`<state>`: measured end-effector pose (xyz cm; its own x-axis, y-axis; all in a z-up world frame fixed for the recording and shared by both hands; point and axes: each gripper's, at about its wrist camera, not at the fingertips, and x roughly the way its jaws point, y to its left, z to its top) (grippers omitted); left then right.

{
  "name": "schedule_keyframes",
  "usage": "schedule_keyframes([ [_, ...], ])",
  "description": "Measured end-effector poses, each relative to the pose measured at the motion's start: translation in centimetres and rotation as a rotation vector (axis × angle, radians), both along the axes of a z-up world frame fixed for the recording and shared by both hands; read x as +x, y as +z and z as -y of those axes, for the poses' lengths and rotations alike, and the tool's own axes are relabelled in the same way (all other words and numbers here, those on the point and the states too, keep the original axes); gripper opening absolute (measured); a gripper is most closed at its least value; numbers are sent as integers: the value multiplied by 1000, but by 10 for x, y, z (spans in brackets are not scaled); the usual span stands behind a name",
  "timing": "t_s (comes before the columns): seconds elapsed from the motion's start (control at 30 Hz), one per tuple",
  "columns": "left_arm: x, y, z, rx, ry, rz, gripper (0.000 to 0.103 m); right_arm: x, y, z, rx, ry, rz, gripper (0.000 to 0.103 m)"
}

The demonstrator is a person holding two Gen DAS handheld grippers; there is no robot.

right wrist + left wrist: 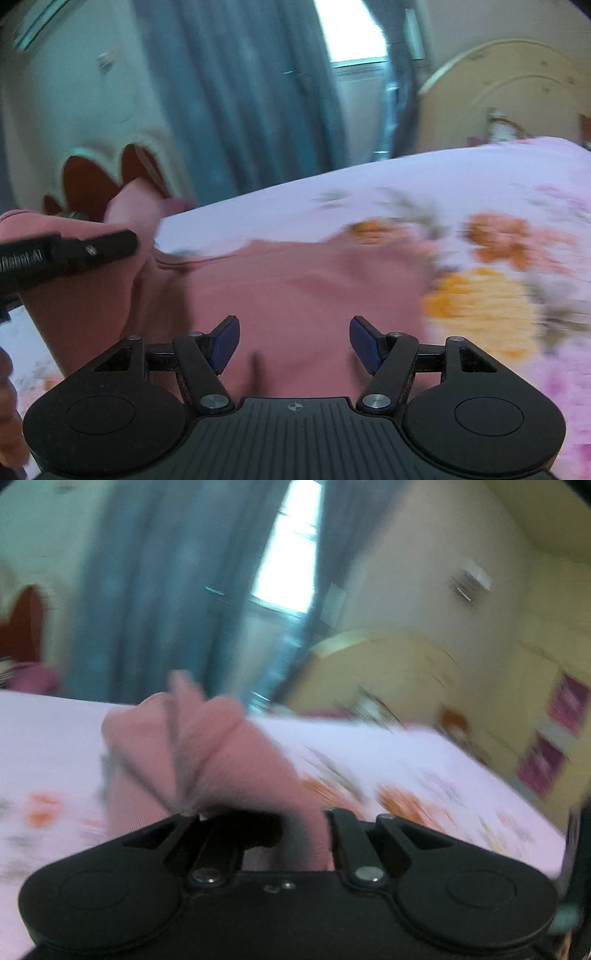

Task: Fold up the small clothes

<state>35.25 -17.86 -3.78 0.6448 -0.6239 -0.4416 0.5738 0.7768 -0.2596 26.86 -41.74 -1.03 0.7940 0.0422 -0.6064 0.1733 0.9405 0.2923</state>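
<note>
A pink garment (295, 291) lies spread on the floral bedsheet (406, 177). My left gripper (258, 812) is shut on a bunched part of the pink garment (207, 746) and lifts it above the bed; the cloth hides its fingertips. The left gripper also shows in the right wrist view (74, 251) at the left, with the cloth draped over it. My right gripper (294, 343) is open and empty just above the flat part of the garment, blue pads (225, 343) apart.
The bed has a cream headboard (498, 92) at the right. Blue curtains (240, 92) and a bright window (288, 546) are behind it. A red and white chair back (96, 177) stands at the far left. Both views are motion-blurred.
</note>
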Motion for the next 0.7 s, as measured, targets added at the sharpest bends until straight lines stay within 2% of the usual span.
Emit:
schedule_keyframes([
  [0.07,-15,-23,36,86,-83,-4,10,-11,-4,25,1,-40,-12,66],
  [0.1,-23,-37,53,153,-131,-16,11,-16,-5,36,9,-57,-18,66],
  [0.17,-38,-59,68,250,-175,-42,14,-24,-7,55,32,-75,-24,66],
  [0.27,-67,-64,65,315,-213,41,23,-27,-6,66,77,-57,-2,66],
  [0.33,-74,-60,62,323,-227,27,27,-23,-5,67,123,-21,14,66],
  [0.47,-81,-49,42,298,-170,9,50,2,-11,56,232,93,-4,65],
  [0.53,-77,-43,27,281,-137,-4,50,13,-18,50,246,129,-38,66],
  [0.6,-73,-38,13,270,-105,-15,50,18,-20,49,214,116,-49,66],
  [0.7,-68,-30,-8,264,-24,-15,50,17,-5,42,188,158,3,66],
])
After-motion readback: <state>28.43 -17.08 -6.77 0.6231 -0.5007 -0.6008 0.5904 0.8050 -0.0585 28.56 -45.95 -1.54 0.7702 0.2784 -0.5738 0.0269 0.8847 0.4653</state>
